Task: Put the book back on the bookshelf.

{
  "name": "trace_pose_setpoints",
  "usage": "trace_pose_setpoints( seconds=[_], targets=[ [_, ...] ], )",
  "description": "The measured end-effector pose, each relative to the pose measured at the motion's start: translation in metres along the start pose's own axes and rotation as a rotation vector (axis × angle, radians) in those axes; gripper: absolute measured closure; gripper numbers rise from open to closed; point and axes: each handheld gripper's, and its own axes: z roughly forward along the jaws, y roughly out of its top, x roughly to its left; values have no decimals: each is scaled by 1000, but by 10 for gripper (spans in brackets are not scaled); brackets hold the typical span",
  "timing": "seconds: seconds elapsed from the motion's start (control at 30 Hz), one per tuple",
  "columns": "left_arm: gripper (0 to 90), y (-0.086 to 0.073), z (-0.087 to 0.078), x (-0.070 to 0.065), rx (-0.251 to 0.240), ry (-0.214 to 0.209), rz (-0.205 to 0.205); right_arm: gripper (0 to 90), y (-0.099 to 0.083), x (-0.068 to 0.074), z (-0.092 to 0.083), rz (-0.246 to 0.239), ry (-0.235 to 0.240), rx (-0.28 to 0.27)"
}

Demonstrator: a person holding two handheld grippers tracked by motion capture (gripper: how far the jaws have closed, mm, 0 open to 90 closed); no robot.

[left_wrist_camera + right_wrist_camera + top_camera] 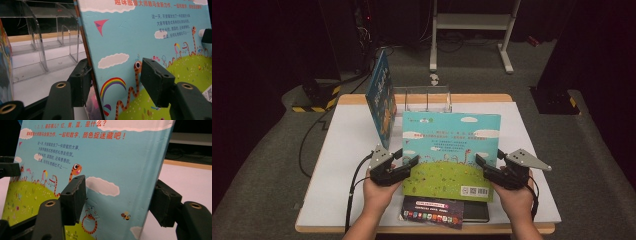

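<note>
A light-blue picture book (452, 150) with a green hill and a striped snake on its cover is tilted up over the table's front half. My left gripper (408, 157) clamps its left edge, one pad behind the spine and one on the cover (150, 37). My right gripper (489, 159) clamps its right edge the same way. In the left gripper view the gripper (117, 80) straddles the spine. In the right gripper view the gripper (118, 202) has the book (112, 157) between its pads.
A dark book (437, 212) lies flat near the front edge, under the raised one. Another blue book (381, 97) stands upright at the left of a clear acrylic rack (427, 100) at the back of the white table (342, 165). The rack's dividers (40, 45) stand close behind the held book.
</note>
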Motion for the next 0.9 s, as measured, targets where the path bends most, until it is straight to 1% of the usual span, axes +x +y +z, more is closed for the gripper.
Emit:
trace_pose_setpoints(
  seconds=[0.07, 0.27, 0.4, 0.5, 0.53, 0.57, 0.73, 0.83, 0.87, 0.9],
  targets=[
    [434, 0, 0, -1, -9, 0, -6, 351, 1, 1, -1, 2, -3, -4],
    [456, 3, -1, -2, -30, -11, 6, 368, 6, 2, -4, -6, -10, -22],
    [469, 6, 0, -2, -45, -13, 6, 380, 10, 1, -4, -12, -14, -37],
    [481, 8, 1, -2, -54, -9, 13, 388, 15, 0, -3, -16, -12, -39],
    [485, 8, 1, -2, -62, -9, 8, 390, 16, 0, -2, -17, -12, -40],
    [488, 9, 1, -1, -61, -7, 14, 393, 18, 0, -2, -18, -14, -42],
    [492, 12, 3, 0, -72, 5, 12, 401, 25, 4, -2, -21, -9, -68],
    [506, 15, 2, 0, -88, 7, 22, 410, 29, 5, -2, -27, -10, -83],
    [509, 15, 2, -1, -92, 6, 42, 410, 30, 6, -2, -29, -12, -84],
    [509, 16, 2, -1, -95, 7, 46, 411, 31, 6, -1, -33, -14, -86]
  ],
)
